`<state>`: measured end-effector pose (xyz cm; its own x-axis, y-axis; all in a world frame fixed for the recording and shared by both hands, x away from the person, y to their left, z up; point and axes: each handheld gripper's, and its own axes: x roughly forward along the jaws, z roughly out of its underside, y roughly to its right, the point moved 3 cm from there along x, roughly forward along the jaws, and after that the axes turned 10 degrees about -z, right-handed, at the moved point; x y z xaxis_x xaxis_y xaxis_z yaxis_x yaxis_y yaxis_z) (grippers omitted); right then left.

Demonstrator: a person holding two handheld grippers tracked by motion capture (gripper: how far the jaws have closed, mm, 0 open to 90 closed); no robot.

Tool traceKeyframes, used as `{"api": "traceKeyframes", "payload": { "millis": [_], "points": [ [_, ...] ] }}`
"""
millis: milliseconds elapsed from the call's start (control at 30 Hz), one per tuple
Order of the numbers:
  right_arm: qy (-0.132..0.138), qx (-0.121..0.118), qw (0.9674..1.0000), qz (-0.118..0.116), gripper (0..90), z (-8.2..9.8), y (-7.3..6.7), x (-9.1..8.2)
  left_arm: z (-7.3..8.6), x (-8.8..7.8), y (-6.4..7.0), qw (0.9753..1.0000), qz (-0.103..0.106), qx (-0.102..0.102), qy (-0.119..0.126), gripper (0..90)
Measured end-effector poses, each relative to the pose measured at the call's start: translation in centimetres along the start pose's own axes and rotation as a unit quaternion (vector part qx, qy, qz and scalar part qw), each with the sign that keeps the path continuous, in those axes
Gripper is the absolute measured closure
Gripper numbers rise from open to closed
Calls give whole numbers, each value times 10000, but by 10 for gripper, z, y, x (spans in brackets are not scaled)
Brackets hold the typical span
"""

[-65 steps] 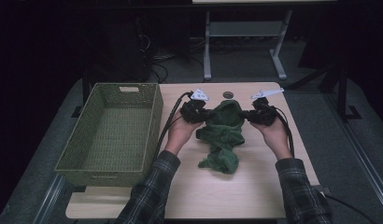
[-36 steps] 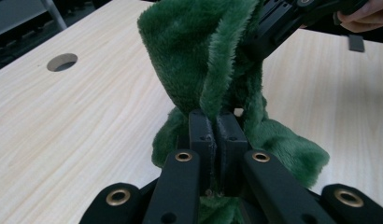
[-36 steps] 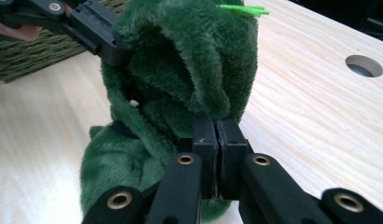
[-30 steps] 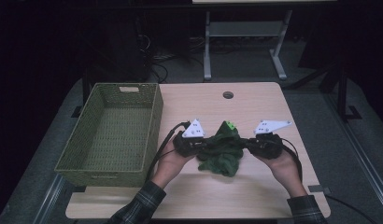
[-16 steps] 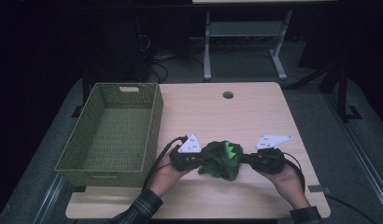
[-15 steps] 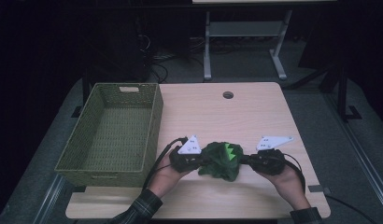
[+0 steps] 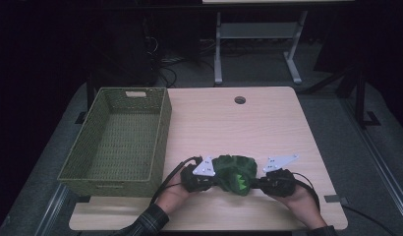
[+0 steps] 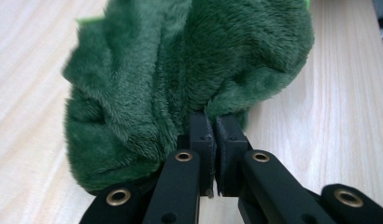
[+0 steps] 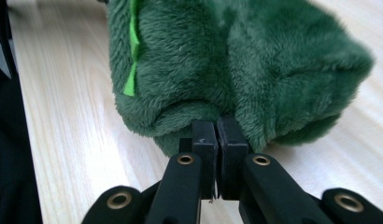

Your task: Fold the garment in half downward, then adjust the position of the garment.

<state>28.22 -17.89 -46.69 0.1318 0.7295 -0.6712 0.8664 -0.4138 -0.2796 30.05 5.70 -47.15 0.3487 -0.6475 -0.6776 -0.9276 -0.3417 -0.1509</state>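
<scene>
Fingers [image 8: 201, 140] of left gripper [image 7: 202, 178] and right gripper [image 7: 274, 181] pinch green plush cloth [image 7: 235, 173] | cloth bunched on surface [image 7: 239, 128] at 6 o'clock, basket [image 7: 116, 169] at 9 | risk: thin pinch, pile may slip out if pulled apart

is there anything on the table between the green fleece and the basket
Nothing visible does. The green fleece sits bunched between the left gripper and right gripper, both pinched on it. Bare table runs to the basket on its left.
</scene>
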Motion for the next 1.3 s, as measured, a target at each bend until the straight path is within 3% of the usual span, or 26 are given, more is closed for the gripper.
{"api": "traceKeyframes", "payload": {
  "millis": [233,333,400,500,633,767,800,967,1100,1167,1300],
  "points": [
    [-232,9,9997,14,879,7,3,9,5,6,3,9993,18,225,-302,873],
    [-283,89,9996,-30,876,10,5,12,5,8,4,9990,-9,310,-335,873],
    [-241,18,9997,-33,843,9,5,11,4,8,3,9990,-24,304,-318,861],
    [-77,48,9999,-117,741,6,2,5,2,5,2,9996,-30,178,-239,762],
    [149,51,9998,-154,714,4,2,-5,-1,-4,5,9998,-93,86,-131,663],
    [346,60,9993,-110,648,5,-1,-17,-4,-12,11,10000,-18,-66,-38,597],
    [384,68,9992,-116,633,5,-1,-20,-5,-15,12,10000,-28,17,-62,588],
    [430,118,9990,-7,625,12,-1,-31,-6,-27,18,9999,-4,-120,75,549],
    [539,108,9985,75,672,10,-2,-39,-7,-36,19,9995,60,-231,224,565],
    [579,59,9983,102,720,5,-1,-42,-9,-40,16,9994,-1,-225,263,633],
    [572,-20,9983,143,812,-10,1,-40,-17,-45,7,9982,2,-457,379,802]
  ]
}}
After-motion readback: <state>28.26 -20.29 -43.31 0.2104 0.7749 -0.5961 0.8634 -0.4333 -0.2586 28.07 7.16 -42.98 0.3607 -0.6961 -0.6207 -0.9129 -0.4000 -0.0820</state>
